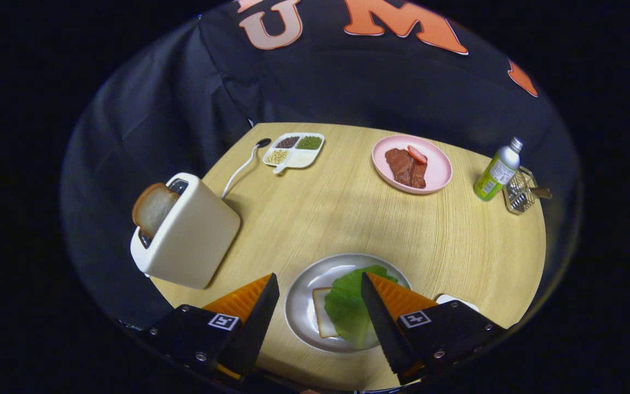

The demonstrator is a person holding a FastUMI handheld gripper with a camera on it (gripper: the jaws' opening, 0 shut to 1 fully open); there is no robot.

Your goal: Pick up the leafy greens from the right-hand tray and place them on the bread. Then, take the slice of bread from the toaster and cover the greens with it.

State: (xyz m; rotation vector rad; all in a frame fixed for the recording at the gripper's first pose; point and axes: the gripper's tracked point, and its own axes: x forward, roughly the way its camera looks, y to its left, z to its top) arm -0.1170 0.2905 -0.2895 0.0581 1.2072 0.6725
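Note:
My gripper (pixel 319 284) hangs open above a grey plate (pixel 299 306) near the table's front edge, with nothing between its orange fingers (pixel 241 298). On that plate a green lettuce leaf (pixel 348 306) lies over a slice of bread (pixel 321 320), whose left part still shows. The right finger covers part of the leaf. A white toaster (pixel 192 232) stands beyond the left finger, and a second slice of bread (pixel 152 208) sticks out of its slot.
A pink plate (pixel 438 169) with red meat pieces (pixel 405 166) sits far back. A white divided dish (pixel 295 150) of beans and a white cable (pixel 238 172) lie behind the toaster. A green bottle (pixel 496 171) and a wire basket (pixel 518 192) stand far right. A white object (pixel 454 300) peeks behind the right finger.

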